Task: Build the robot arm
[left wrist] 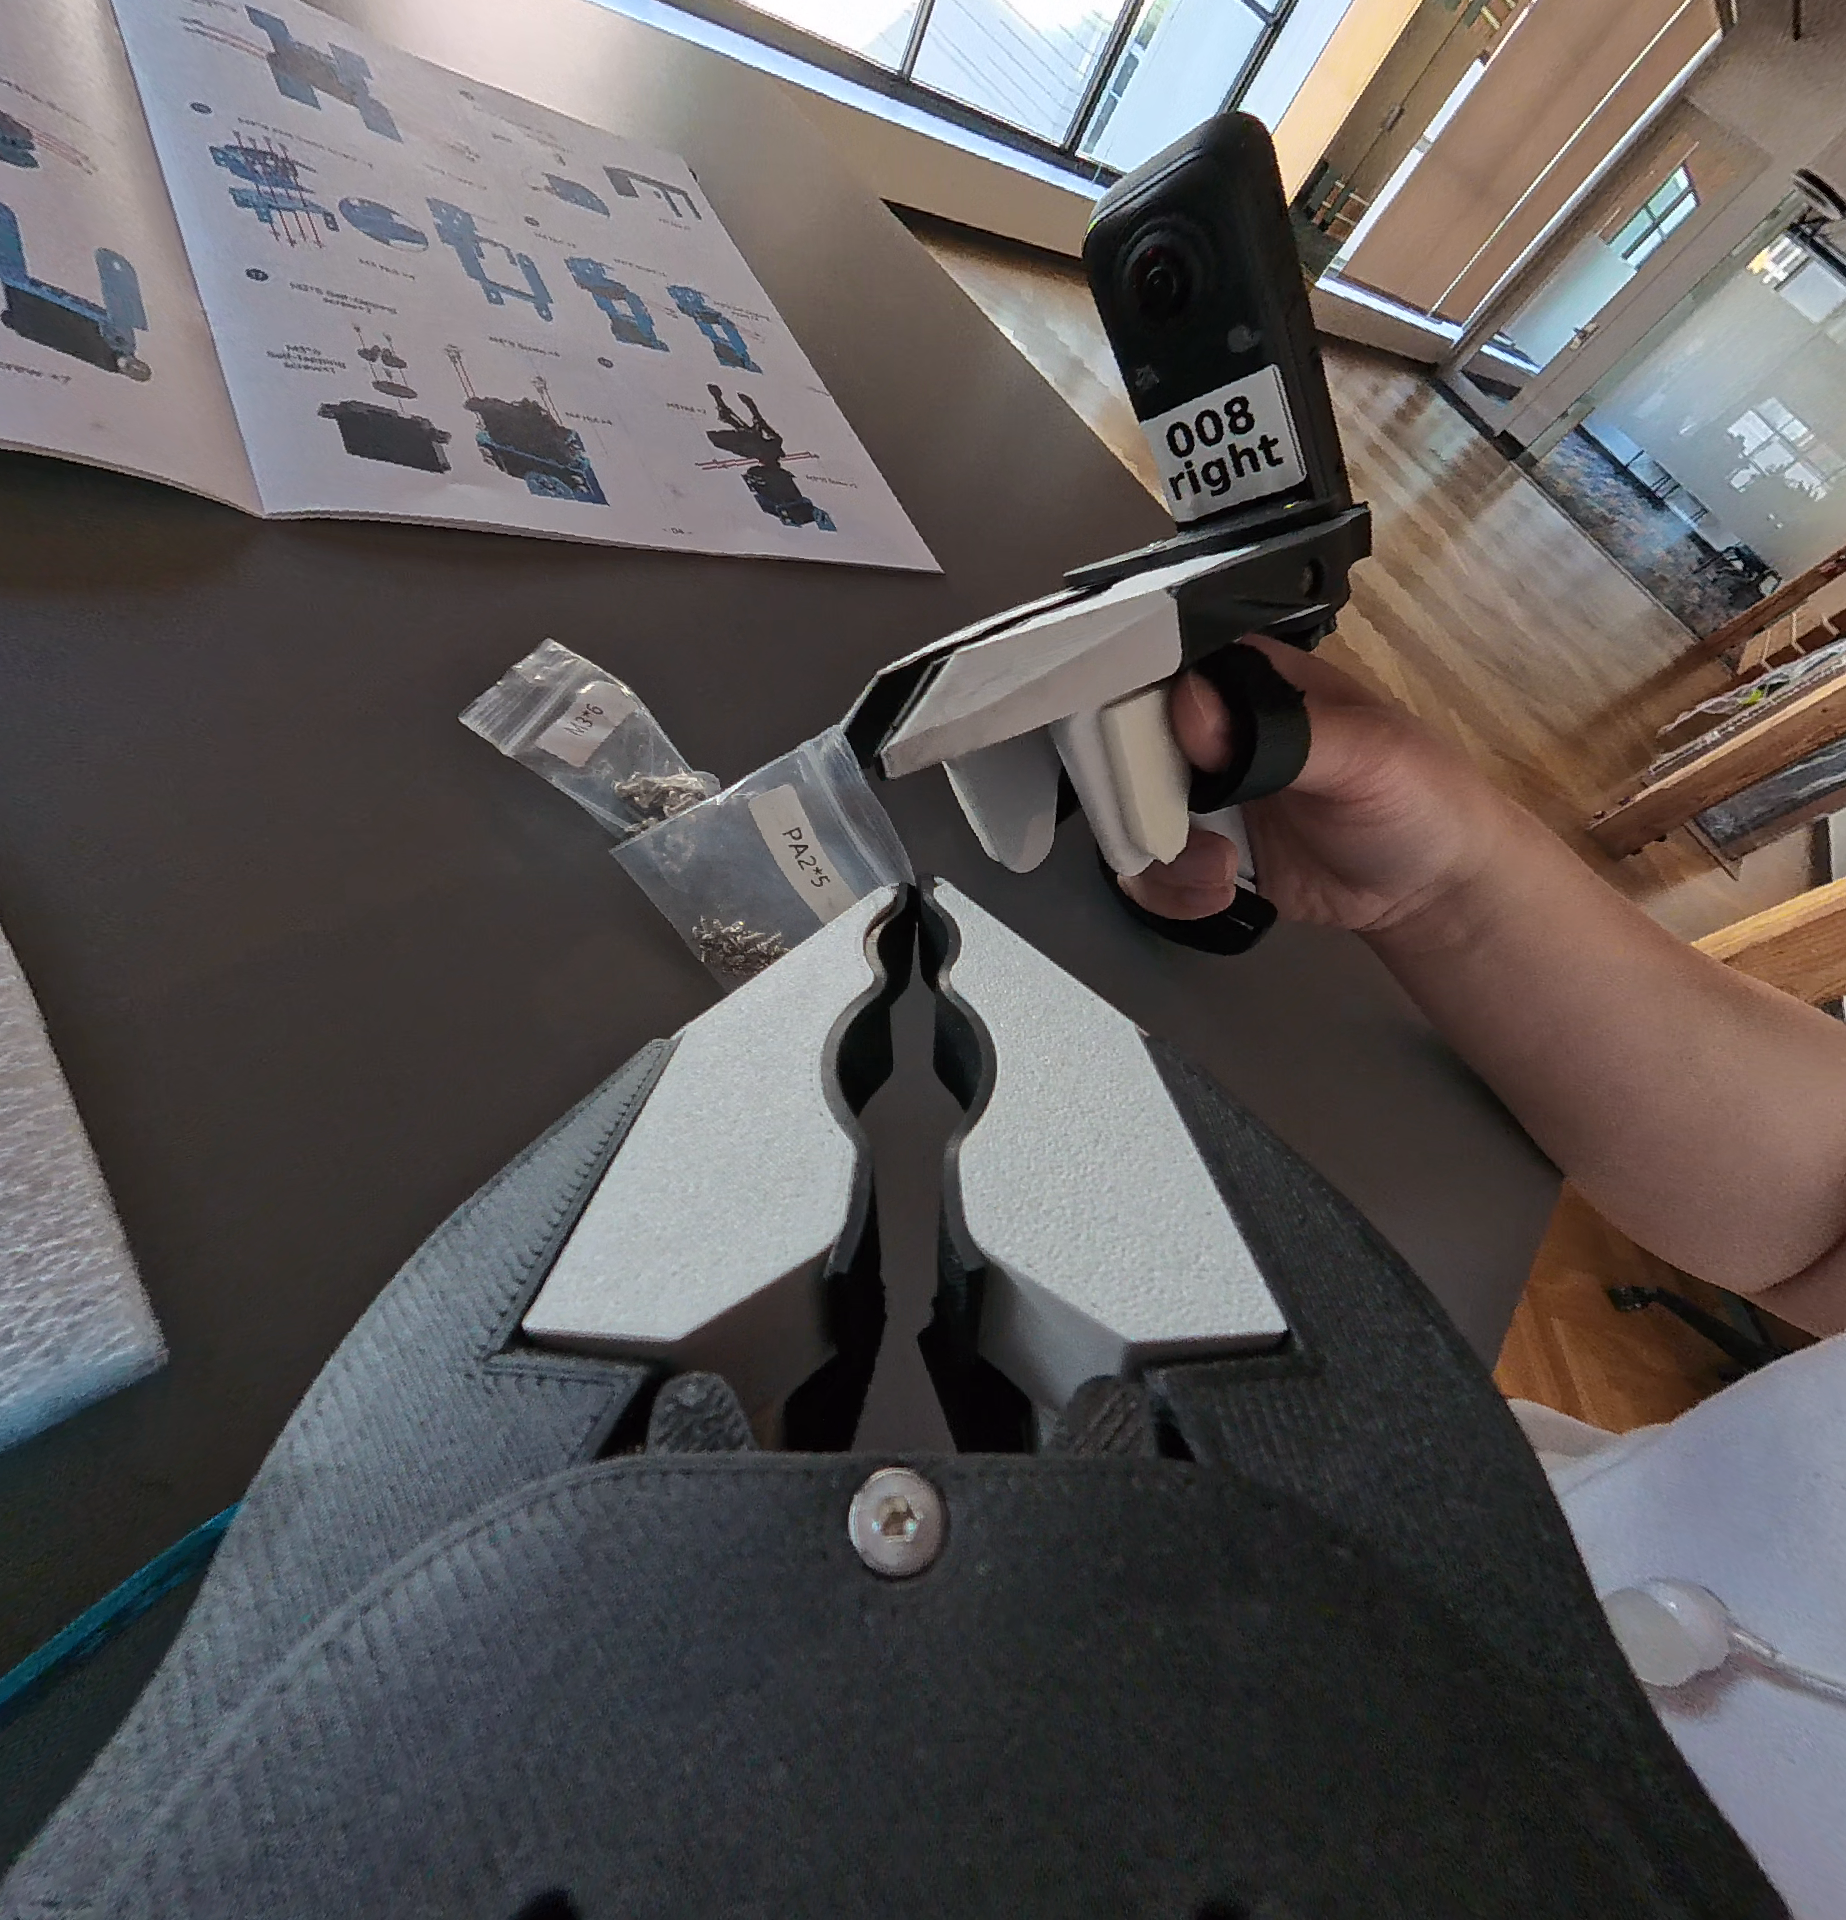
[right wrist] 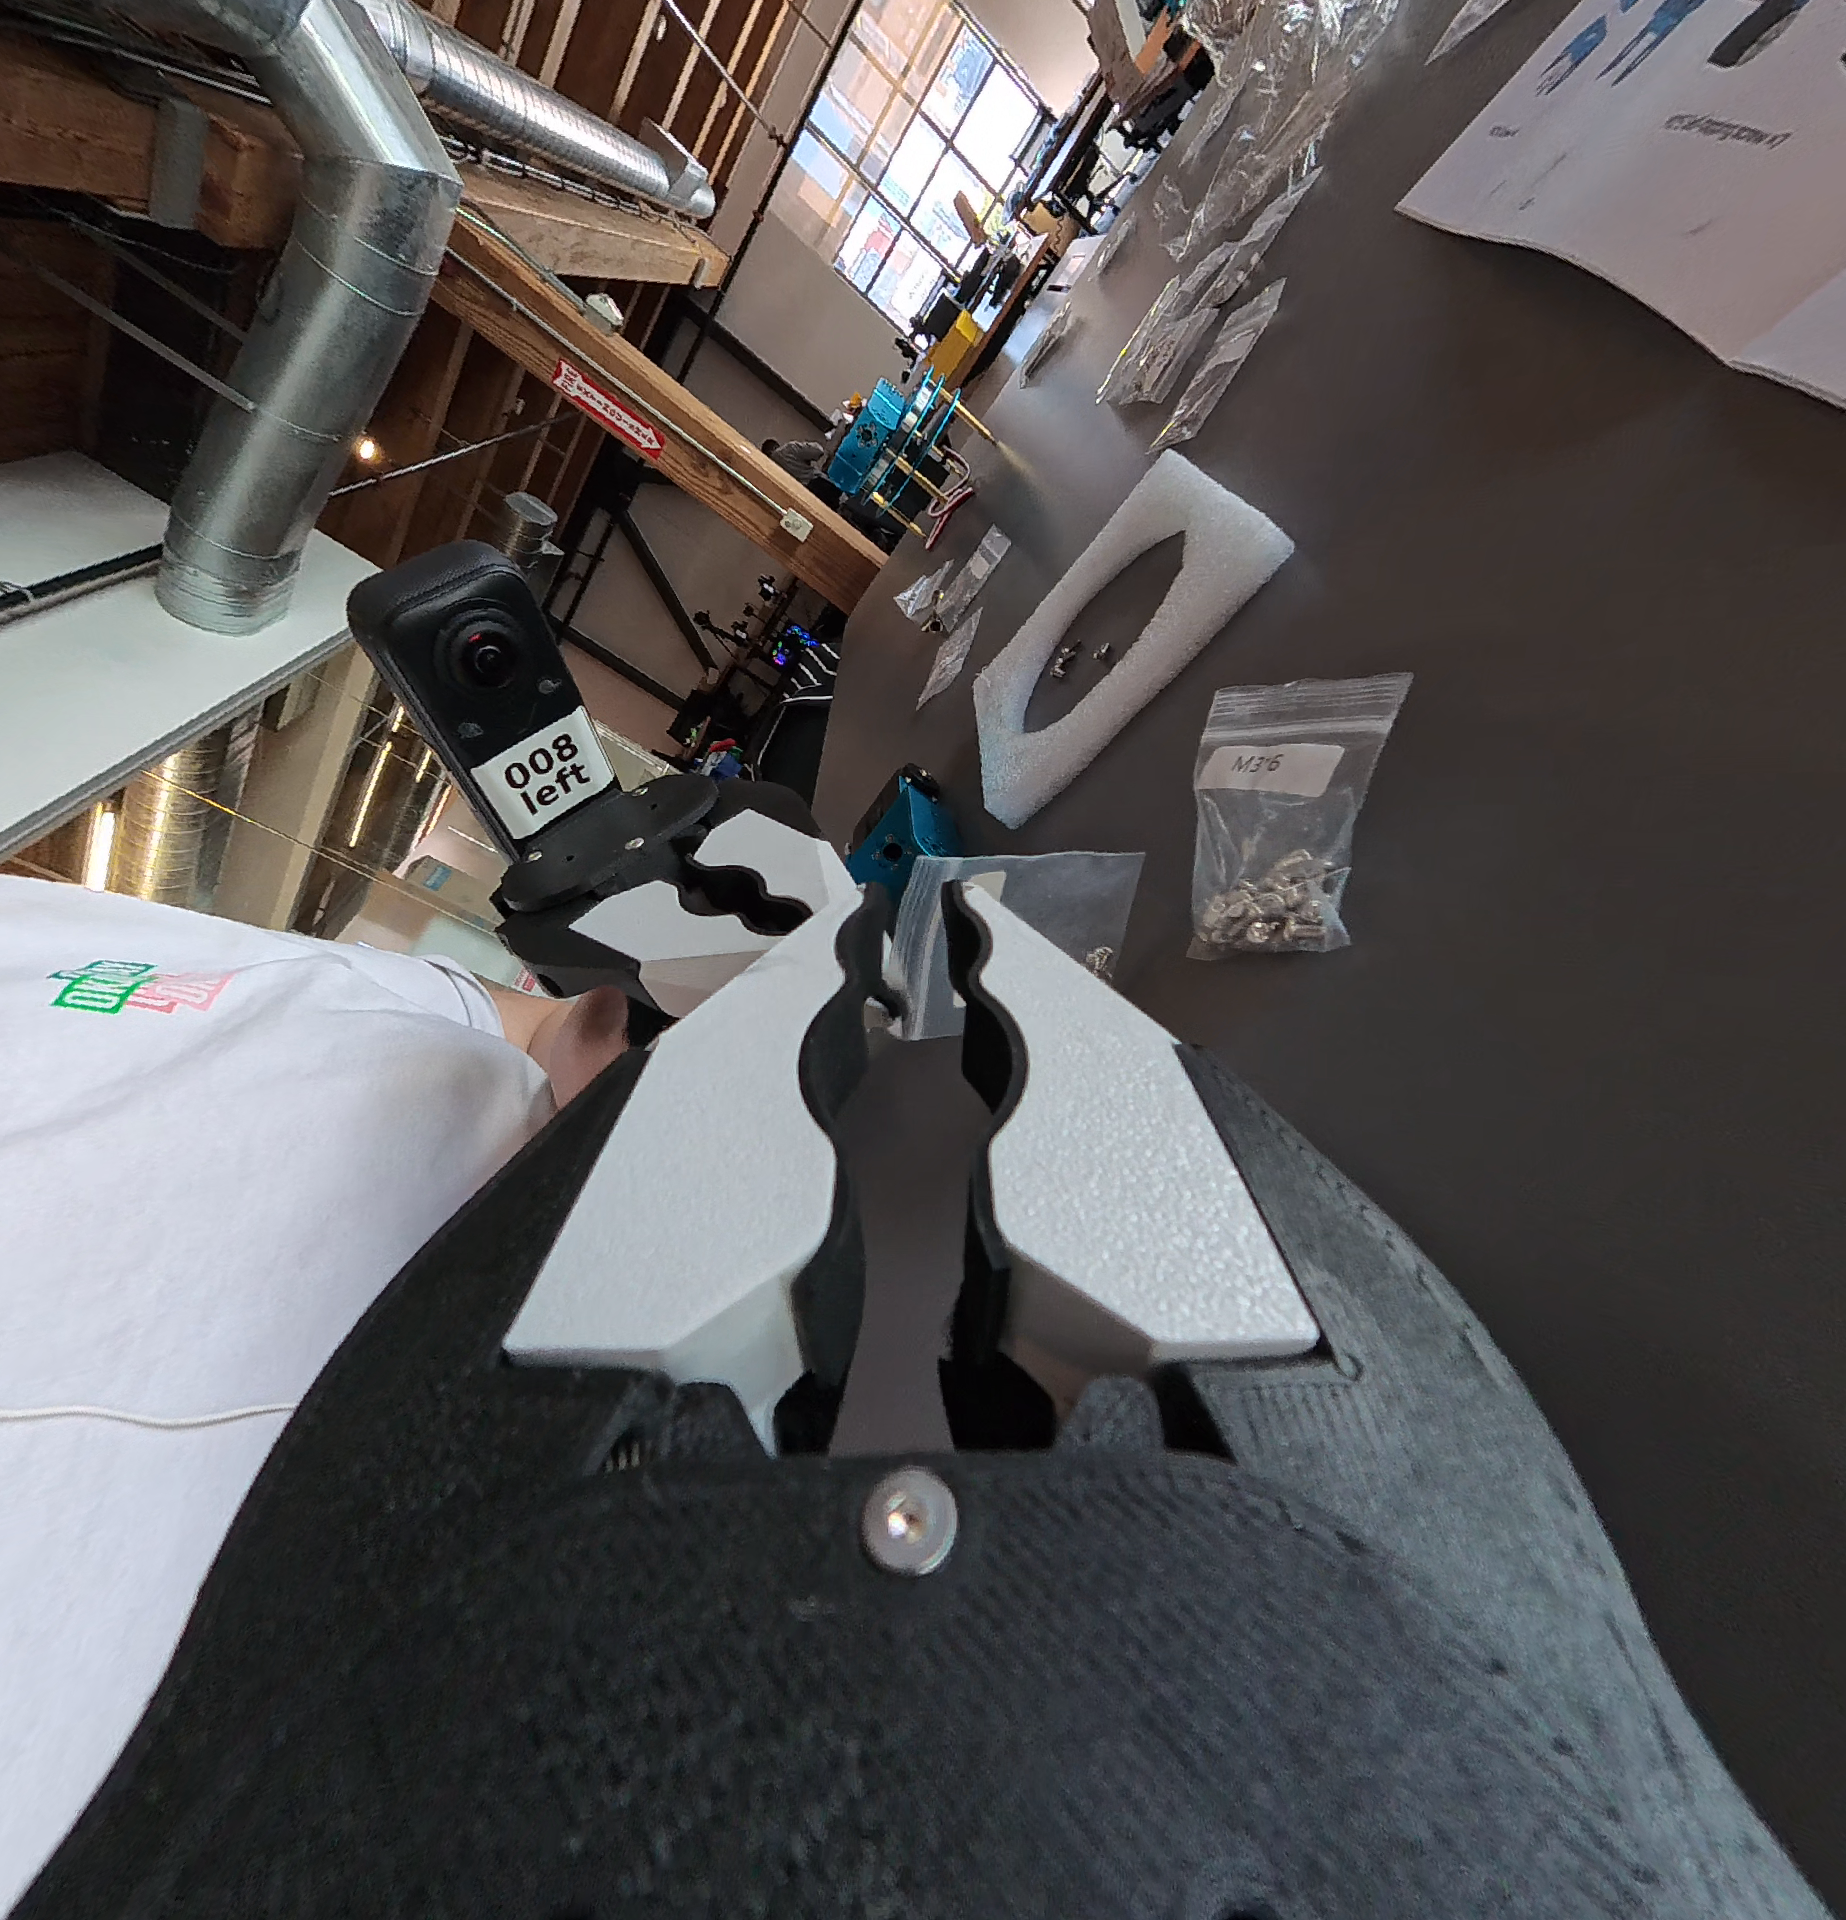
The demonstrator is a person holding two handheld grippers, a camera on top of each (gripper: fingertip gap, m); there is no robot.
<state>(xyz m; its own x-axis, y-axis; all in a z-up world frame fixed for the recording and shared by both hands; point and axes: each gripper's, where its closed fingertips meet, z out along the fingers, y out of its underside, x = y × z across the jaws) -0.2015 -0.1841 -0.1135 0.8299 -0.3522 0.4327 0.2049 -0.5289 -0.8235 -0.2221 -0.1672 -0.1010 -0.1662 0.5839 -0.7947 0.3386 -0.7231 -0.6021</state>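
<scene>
A small clear zip bag of screws [left wrist: 753,883] with a white label hangs just above the dark table [left wrist: 275,831], held by both grippers. My left gripper [left wrist: 924,896] is shut on one lip of its top edge. My right gripper [left wrist: 865,750], held by a hand, is shut on the other lip. In the right wrist view my right gripper [right wrist: 924,891] pinches the bag [right wrist: 1054,894], and the left gripper [right wrist: 825,894] meets it from the left. A second bag of screws [left wrist: 597,738] [right wrist: 1277,821] lies on the table just behind.
An open instruction booklet [left wrist: 483,312] [right wrist: 1677,156] lies farther back. A white foam piece [right wrist: 1210,540] with a cut-out holds a few screws; it also shows in the left wrist view [left wrist: 25,1195]. A blue part [right wrist: 903,821] and several small bags [right wrist: 1199,301] lie beyond. The grippers are tip to tip, or close to it.
</scene>
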